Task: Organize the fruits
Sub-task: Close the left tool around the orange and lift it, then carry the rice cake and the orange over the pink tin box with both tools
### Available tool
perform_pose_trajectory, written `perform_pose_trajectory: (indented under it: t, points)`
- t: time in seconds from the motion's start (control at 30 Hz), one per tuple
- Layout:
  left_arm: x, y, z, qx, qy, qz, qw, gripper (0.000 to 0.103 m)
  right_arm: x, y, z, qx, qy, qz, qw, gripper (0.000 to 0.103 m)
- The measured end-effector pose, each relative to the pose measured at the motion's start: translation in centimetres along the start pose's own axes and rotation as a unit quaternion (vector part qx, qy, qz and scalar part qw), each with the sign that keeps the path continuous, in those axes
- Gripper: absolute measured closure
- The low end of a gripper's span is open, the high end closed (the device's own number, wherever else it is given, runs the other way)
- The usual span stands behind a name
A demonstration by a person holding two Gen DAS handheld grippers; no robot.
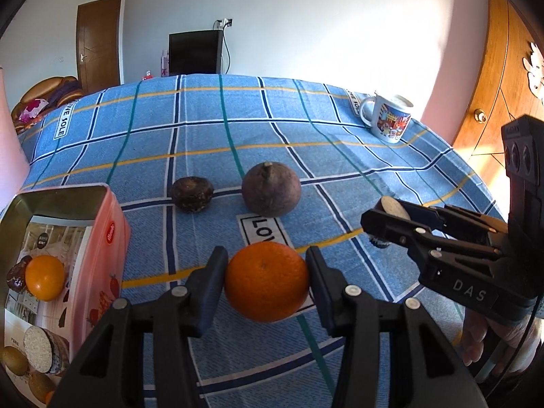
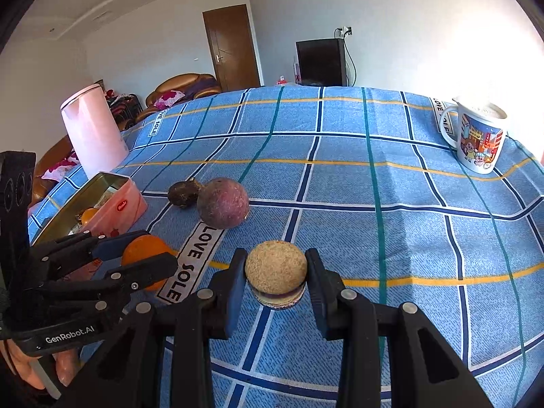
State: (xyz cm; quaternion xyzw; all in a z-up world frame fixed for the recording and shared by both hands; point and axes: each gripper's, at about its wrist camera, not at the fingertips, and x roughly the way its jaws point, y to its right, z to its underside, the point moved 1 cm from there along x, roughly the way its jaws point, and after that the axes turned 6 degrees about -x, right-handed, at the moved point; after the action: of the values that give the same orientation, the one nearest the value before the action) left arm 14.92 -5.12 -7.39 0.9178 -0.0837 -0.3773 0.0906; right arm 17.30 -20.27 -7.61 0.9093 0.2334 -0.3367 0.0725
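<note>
My left gripper is shut on an orange just above the blue checked cloth; it also shows in the right wrist view. My right gripper is shut on a round beige-topped cake-like piece, seen from the side in the left wrist view. A pink tin box at the left holds an orange, another beige-topped piece and kiwis. A purple round fruit and a small dark fruit lie on the cloth beyond.
A printed white mug stands at the far right of the table. A pink kettle stands behind the tin. A wooden door is to the right, and a dark screen beyond the table.
</note>
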Motion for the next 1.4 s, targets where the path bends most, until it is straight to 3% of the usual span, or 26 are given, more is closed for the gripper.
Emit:
perform_pose_trajectory:
  t: [1.4]
  points:
    - [-4.2, 0.5, 0.3, 0.016, 0.116, -0.046, 0.992, 0.054, -4.3, -1.1, 0.3, -0.027, 0.112, 0.009, 0.993, 0.067]
